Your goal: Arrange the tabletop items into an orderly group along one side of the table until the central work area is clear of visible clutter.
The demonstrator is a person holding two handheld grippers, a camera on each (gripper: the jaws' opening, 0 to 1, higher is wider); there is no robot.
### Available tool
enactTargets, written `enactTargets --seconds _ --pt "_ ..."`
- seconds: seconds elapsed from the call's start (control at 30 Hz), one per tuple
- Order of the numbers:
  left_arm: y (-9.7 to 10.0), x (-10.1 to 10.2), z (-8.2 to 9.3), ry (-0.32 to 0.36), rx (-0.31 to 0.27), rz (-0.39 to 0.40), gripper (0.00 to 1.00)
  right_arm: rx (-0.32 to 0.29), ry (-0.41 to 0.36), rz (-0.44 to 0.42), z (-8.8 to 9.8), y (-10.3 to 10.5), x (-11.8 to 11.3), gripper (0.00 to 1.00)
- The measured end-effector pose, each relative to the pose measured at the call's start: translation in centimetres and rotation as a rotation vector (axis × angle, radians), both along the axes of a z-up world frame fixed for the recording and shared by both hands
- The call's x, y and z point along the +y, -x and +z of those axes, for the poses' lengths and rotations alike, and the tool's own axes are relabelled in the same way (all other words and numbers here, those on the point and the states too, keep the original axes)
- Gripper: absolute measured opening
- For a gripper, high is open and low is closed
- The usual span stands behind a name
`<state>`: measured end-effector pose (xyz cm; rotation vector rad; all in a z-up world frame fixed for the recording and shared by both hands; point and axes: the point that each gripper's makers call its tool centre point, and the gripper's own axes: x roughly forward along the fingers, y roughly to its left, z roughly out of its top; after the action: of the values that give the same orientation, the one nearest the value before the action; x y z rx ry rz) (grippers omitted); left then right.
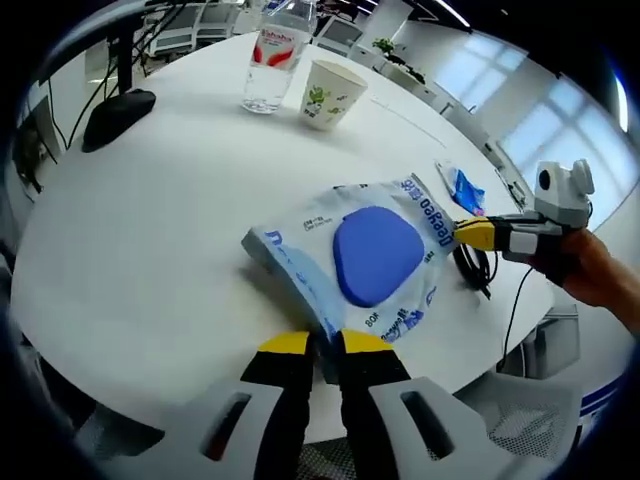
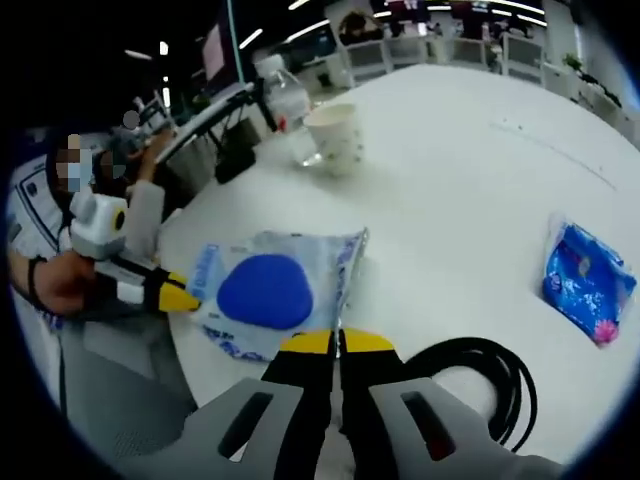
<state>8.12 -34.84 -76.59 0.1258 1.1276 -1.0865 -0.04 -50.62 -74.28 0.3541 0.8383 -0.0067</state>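
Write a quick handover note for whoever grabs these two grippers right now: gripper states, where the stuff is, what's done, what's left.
Left gripper: shut on one edge of the wet wipes pack.
Right gripper: shut on the opposite edge of the same pack, which lies flat near the table edge.
Water bottle and paper cup stand close together at the far side. A small blue packet lies apart, and a black cable coil sits by the right gripper.
Done: bottle and cup look grouped.
Left: move the pack, packet and probably the cable to that group.
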Motion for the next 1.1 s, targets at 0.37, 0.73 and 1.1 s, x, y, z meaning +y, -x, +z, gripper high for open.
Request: enactTargets --seconds 0.37,0.73,1.1 --pt "-3.6 -0.1 0.2 0.011 -0.052 -0.022 0.06 0.0 -0.043 -0.015 -0.4 1.5 3.3 0.0" --pt "-3.7 1.6 -0.1 0.026 -0.079 -0.093 0.14 -0.016 -0.078 -0.065 -0.4 1.8 3.2 0.07" --pt "-3.2 1.4 0.3 0.057 -0.096 -0.134 0.17 -0.016 -0.091 -0.073 -0.6 1.2 3.1 0.13"
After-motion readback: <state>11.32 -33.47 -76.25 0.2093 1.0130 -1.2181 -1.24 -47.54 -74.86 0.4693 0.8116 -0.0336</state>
